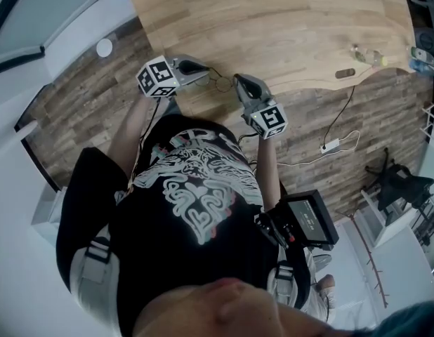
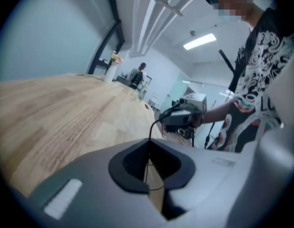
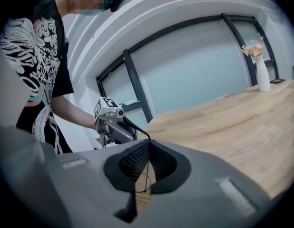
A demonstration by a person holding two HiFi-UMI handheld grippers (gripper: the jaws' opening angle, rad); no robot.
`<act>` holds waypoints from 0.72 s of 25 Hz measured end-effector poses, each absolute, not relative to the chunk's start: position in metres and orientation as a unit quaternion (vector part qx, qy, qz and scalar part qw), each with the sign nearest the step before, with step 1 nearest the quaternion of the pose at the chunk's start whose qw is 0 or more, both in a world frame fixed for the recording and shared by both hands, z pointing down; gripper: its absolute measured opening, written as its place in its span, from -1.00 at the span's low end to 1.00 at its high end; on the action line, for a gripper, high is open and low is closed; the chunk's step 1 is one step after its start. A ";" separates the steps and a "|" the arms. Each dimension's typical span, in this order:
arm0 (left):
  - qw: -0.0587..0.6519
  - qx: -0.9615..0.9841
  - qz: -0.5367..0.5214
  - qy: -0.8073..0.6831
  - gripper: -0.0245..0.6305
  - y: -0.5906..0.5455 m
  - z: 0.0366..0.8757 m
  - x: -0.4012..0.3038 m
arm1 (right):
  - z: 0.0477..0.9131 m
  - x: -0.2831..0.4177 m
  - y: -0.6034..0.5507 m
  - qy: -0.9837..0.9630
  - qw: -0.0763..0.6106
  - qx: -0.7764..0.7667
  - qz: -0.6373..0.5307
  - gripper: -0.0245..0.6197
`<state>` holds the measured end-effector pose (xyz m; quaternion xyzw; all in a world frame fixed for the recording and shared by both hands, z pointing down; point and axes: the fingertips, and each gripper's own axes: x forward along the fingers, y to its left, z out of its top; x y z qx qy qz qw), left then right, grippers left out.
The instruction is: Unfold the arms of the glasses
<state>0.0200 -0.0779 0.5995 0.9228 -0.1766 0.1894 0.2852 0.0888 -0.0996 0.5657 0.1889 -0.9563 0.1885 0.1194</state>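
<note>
Thin black wire glasses (image 1: 221, 84) hang between my two grippers, just above the near edge of the wooden table (image 1: 287, 27). My left gripper (image 1: 206, 74) comes in from the left and is shut on them. My right gripper (image 1: 238, 83) comes in from the right and is also shut on them. In the left gripper view a thin black arm (image 2: 151, 127) rises from the closed jaws and curves off to the right gripper (image 2: 185, 114). In the right gripper view the arm (image 3: 137, 128) runs to the left gripper (image 3: 111, 122), and a wire loop (image 3: 144, 182) shows below the jaws.
A clear bottle (image 1: 364, 55) and a small dark object (image 1: 345, 73) lie far right on the table. A white vase with flowers (image 3: 262, 70) stands at the far end. A white adapter and cable (image 1: 331, 145) lie on the wood floor. The person's body is close behind the grippers.
</note>
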 end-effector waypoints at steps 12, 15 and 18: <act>0.417 0.867 0.000 -0.272 -0.96 -0.095 0.566 -0.011 | 0.541 0.107 -0.110 -0.923 0.042 0.230 0.305 -0.93; 0.438 0.857 -0.012 -0.272 -0.96 -0.092 0.565 -0.012 | 0.537 0.104 -0.110 -0.923 0.041 0.225 0.309 -0.93; 0.444 0.854 -0.016 -0.270 -0.96 -0.090 0.563 -0.010 | 0.534 0.103 -0.109 -0.923 0.041 0.225 0.308 -0.93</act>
